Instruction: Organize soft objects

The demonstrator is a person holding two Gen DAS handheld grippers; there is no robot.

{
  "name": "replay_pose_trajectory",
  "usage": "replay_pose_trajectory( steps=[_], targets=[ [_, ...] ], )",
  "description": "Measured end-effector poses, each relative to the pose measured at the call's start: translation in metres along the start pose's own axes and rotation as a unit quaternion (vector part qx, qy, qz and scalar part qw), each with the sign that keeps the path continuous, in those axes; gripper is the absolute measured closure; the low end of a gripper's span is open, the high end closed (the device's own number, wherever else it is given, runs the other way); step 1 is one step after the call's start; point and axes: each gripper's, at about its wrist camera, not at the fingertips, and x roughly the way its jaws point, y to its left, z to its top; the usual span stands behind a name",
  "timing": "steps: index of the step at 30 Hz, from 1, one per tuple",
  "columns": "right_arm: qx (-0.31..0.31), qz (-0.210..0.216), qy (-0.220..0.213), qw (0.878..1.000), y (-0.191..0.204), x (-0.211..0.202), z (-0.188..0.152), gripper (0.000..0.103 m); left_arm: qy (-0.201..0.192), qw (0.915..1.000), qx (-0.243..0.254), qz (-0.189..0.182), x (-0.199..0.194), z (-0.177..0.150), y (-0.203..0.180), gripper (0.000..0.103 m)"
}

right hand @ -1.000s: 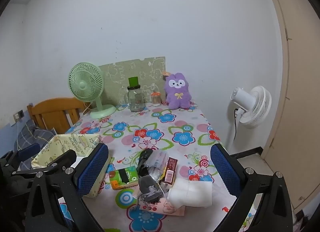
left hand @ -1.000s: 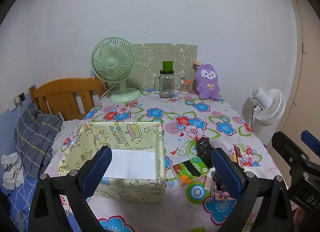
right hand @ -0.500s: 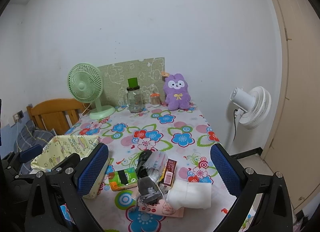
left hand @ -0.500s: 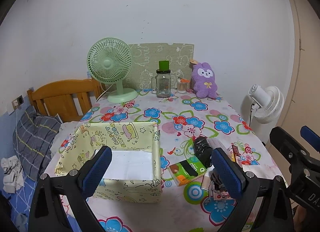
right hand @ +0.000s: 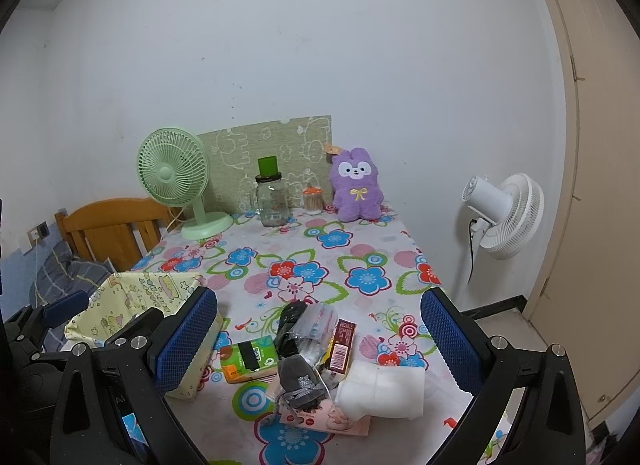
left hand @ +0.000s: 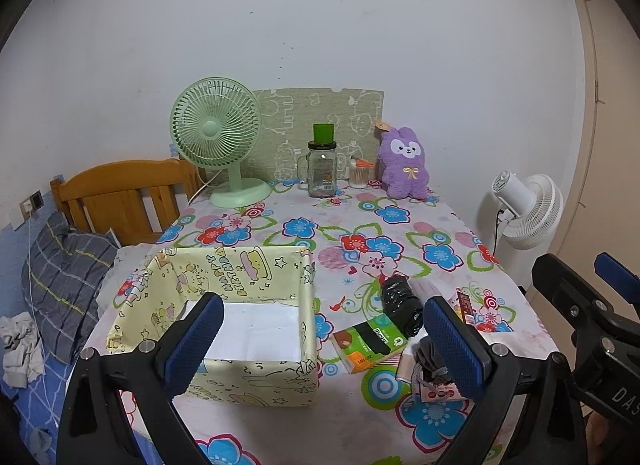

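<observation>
two grippers, both spread wide and gripping nothing: our left gripper point(left hand: 320, 339) hangs over the near edge of the table point(left hand: 400, 225), our right gripper point(right hand: 318, 339) over the pile of soft goods. one fabric box point(left hand: 224, 305), pale yellow cartoon print, floppy walls, square, open top, white floor inside, sits at the table's near left corner. just right of it one flat green-orange packet point(right hand: 248, 359), long axis running left to right, slightly skewed. behind that one black crinkly bundle point(right hand: 290, 327), long axis pointing away from us toward the wall, touching one clear plastic bag point(right hand: 314, 329). one grey sock-like roll point(right hand: 298, 381) with a lace tie lies at the pile's near side, on top of a pink card point(right hand: 324, 419). one white folded pad point(right hand: 382, 387), soft, blocky, long axis left to right, at the near right. one brown slim box point(right hand: 342, 345) leans between, possibly a snack bar. at the far edge: one purple plush bunny point(right hand: 356, 185) upright, facing us, one mint desk fan point(right hand: 174, 181), one glass jar point(right hand: 272, 197) with green cap, one small toothpick pot point(right hand: 313, 199). one white floor fan point(right hand: 506, 217) stands off the table to the right.
</observation>
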Motion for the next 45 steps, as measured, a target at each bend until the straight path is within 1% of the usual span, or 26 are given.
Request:
replay_pose_trajectory(
  steps=[35, 41, 45],
  targets=[
    [-0.005, -0.002, 0.004, 1.0, -0.002, 0.001, 0.0, 0.0, 0.005, 0.9999, 0.001, 0.01, 0.006, -0.002, 0.003, 0.003],
    [-0.012, -0.004, 0.01, 1.0, -0.001, 0.005, -0.002, 0.004, 0.016, 0.9999, 0.001, 0.006, 0.012, -0.004, -0.002, 0.005],
    [-0.015, -0.005, 0.012, 1.0, -0.001, 0.009, -0.003, 0.004, 0.018, 0.9998, 0.002, 0.004, 0.015, -0.004, -0.006, 0.006]
  ],
)
